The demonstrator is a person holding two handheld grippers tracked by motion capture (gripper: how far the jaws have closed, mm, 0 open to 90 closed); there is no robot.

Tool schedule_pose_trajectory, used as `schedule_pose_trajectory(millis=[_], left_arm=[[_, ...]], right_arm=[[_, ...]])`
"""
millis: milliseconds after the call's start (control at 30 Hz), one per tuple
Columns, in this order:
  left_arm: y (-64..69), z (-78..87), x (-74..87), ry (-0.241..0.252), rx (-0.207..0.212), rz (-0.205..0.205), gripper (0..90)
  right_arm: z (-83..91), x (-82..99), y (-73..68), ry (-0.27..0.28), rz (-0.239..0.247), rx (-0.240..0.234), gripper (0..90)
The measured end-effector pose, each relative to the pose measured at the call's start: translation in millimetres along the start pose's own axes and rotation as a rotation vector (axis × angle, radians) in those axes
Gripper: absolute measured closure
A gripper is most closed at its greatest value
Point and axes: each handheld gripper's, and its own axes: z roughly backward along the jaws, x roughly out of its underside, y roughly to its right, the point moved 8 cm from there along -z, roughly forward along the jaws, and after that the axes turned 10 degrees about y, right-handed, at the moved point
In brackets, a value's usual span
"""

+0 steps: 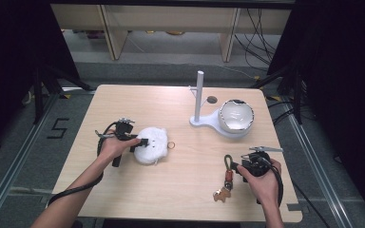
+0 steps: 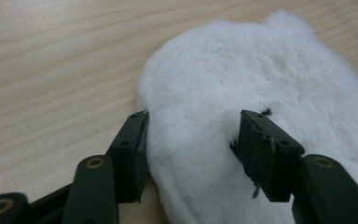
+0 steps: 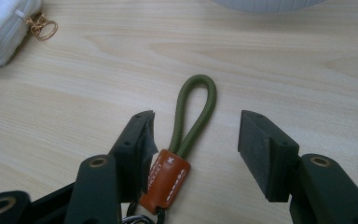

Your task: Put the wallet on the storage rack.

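Left gripper [image 2: 191, 135] astride fluffy white plush [image 2: 261, 93], jaws apart

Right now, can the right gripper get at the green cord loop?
Probably yes. The right gripper is open with the green cord loop lying flat on the table between its jaws, brown leather tab by one jaw. Nothing sits in between; closing should catch it.
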Motion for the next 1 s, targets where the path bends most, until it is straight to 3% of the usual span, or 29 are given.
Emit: schedule_pose_trajectory(millis=[67,100,133,200,267,300,333,533,633,667,733,767,833,867,1000], left_arm=[[0.4,-0.1,0.7,0.004,-0.007,0.012,47.3],[0.8,-0.3,1.1,0.008,-0.010,0.018,48.8],[1.4,-0.7,1.6,0.016,-0.007,0.018,50.2],[2.5,-0.5,1.9,0.023,-0.012,0.010,53.2],[3.1,0.8,1.6,0.019,-0.025,0.004,57.0],[3.5,0.5,1.2,0.024,-0.018,0.006,59.6],[2.5,1.6,1.1,0.030,-0.022,-0.005,70.8],[3.3,2.3,0.5,0.044,-0.012,0.001,75.4],[4.4,3.8,-0.8,0.041,-0.017,-0.013,78.0],[4.8,3.7,-1.1,0.047,-0.005,-0.012,78.8],[7.4,6.2,-1.1,0.047,0.008,-0.008,79.5],[8.5,7.2,-1.1,0.050,0.015,-0.006,79.9],[12.0,11.4,-2.2,0.073,0.043,-0.008,80.4],[15.1,15.5,-3.4,0.095,0.059,-0.006,80.5],[26.2,30.9,-9.0,0.174,0.100,-0.009,81.0]], right_arm=[[1.5,-0.4,-1.3,-0.001,-0.007,-0.009,46.6],[2.0,-0.3,-0.3,-0.005,-0.001,0.008,46.7],[2.2,-0.6,-2.0,-0.004,-0.020,0.008,46.6],[1.0,-0.7,-1.9,0.009,0.002,-0.005,46.7],[1.9,-0.7,-5.1,0.000,-0.022,-0.016,46.8],[1.2,-0.3,-3.1,-0.001,-0.009,0.001,46.8],[0.7,-0.5,-3.0,0.003,-0.004,-0.001,46.8],[1.6,-0.2,-5.8,0.000,-0.021,-0.013,46.9],[1.7,-1.8,-0.6,0.013,0.029,0.007,46.9],[0.7,-2.2,-1.5,0.017,0.011,0.007,46.9],[1.3,-2.4,-1.0,0.019,0.029,0.005,46.9],[3.3,-2.5,-3.7,0.010,0.009,0.002,47.0],[3.2,-4.7,-2.5,0.027,0.036,0.001,47.1],[4.2,-5.9,-5.6,0.026,0.013,-0.010,47.2],[6.3,-14.7,-12.7,0.068,0.032,-0.042,47.9]])
